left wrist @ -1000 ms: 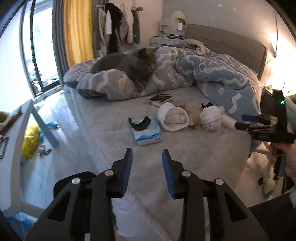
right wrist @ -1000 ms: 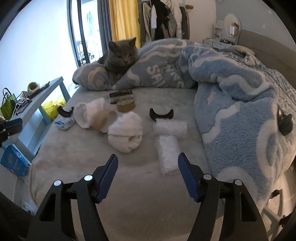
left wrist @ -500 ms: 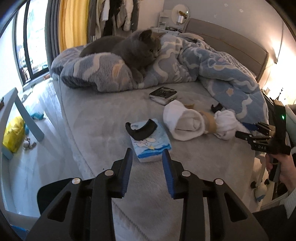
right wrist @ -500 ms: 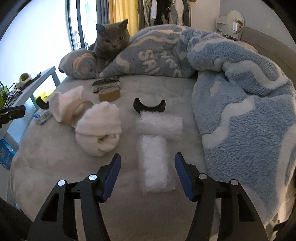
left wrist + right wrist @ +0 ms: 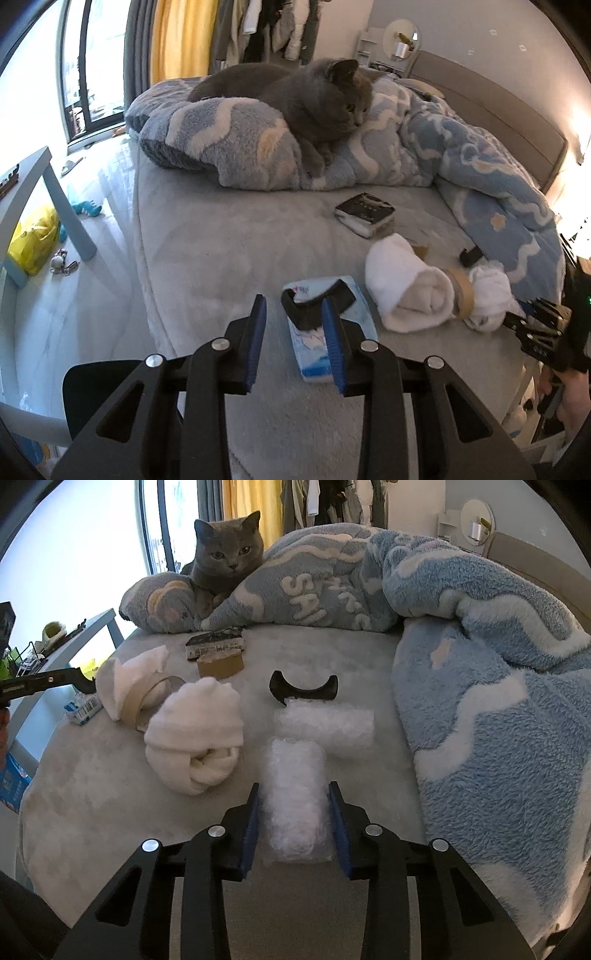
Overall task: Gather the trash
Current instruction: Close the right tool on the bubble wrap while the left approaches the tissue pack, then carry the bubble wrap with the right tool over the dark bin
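On the grey bed lie two rolls of bubble wrap. My right gripper [image 5: 295, 808] is open, its fingers on either side of the near roll [image 5: 295, 797]; contact is unclear. The second roll [image 5: 327, 725] lies crosswise behind it, with a black curved piece [image 5: 303, 692] beyond. My left gripper [image 5: 293, 330] is open, just in front of a blue tissue pack [image 5: 325, 332] with another black curved piece [image 5: 314, 301] on top. The pack's left end shows in the right wrist view [image 5: 83, 710].
A grey cat [image 5: 314, 99] lies on the blue blanket [image 5: 480, 646] at the back. White rolled towels [image 5: 195, 734] [image 5: 406, 288], tape rolls [image 5: 219, 664] and a dark box [image 5: 364, 212] lie on the bed. A table [image 5: 29, 177] and floor clutter are at left.
Both grippers moved forward toward the bed items. The right gripper narrowed and now straddles the near bubble wrap roll. The left gripper came up to the tissue pack.
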`<state>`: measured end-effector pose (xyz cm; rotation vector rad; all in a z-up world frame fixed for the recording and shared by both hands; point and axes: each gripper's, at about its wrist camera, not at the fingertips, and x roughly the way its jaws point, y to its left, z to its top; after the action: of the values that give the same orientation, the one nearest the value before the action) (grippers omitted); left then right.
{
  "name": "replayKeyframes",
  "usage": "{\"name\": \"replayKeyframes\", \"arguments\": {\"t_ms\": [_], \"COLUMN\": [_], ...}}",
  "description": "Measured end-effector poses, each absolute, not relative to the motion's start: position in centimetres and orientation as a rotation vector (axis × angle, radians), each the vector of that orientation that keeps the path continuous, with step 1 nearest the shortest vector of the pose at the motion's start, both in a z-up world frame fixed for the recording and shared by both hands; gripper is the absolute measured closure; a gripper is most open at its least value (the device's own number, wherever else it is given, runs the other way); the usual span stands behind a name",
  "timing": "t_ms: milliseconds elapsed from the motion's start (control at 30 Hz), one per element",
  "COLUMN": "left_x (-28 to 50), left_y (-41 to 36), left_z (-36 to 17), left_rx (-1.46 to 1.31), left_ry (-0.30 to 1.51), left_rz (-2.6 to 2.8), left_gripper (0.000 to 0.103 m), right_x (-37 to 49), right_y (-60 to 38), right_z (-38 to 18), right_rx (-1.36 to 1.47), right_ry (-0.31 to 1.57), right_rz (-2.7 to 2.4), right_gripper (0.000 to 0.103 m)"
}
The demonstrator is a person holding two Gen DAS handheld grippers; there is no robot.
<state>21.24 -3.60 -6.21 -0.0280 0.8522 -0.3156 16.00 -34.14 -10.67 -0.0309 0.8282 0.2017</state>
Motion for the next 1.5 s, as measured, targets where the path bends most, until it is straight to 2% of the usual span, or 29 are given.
{"name": "replayKeyframes", "arguments": {"t_ms": [133,200,333,767,1067,1500], "left_x": [21.8,21.8,21.8,19.8,18.9,18.3], "left_y": [-3.9,-4.3,-4.4,-3.6,-1.5,5.8], "left_z": [-6.6,-6.6,-6.4,-2.4,-3.2,-6.3], "left_rx": [-0.053,-0.051,-0.072,0.012,0.080,0.067], "left_ry": [0.871,0.872,0.862,0.751,0.779,0.873], "left_rz": [-0.301,-0.296,-0.285,-0.263,-0.245,-0.210], "left_gripper": [0.074,0.084,0.094,0.094,0.094,0.094], "right_x": [15.8,15.7,15.2,15.2,16.6,18.6], "right_y": [-34.7,-35.0,-35.6,-31.2,-25.6,-15.2], "right_z": [-9.9,-9.4,-7.8,-3.8,-3.0,-2.7], "right_rx": [-0.013,-0.003,0.029,0.065,0.065,0.044], "right_ry": [0.812,0.800,0.757,0.669,0.676,0.727], "right_rz": [0.192,0.183,0.164,0.241,0.320,0.459], "right_gripper": [0.068,0.068,0.068,0.068,0.068,0.068]}}
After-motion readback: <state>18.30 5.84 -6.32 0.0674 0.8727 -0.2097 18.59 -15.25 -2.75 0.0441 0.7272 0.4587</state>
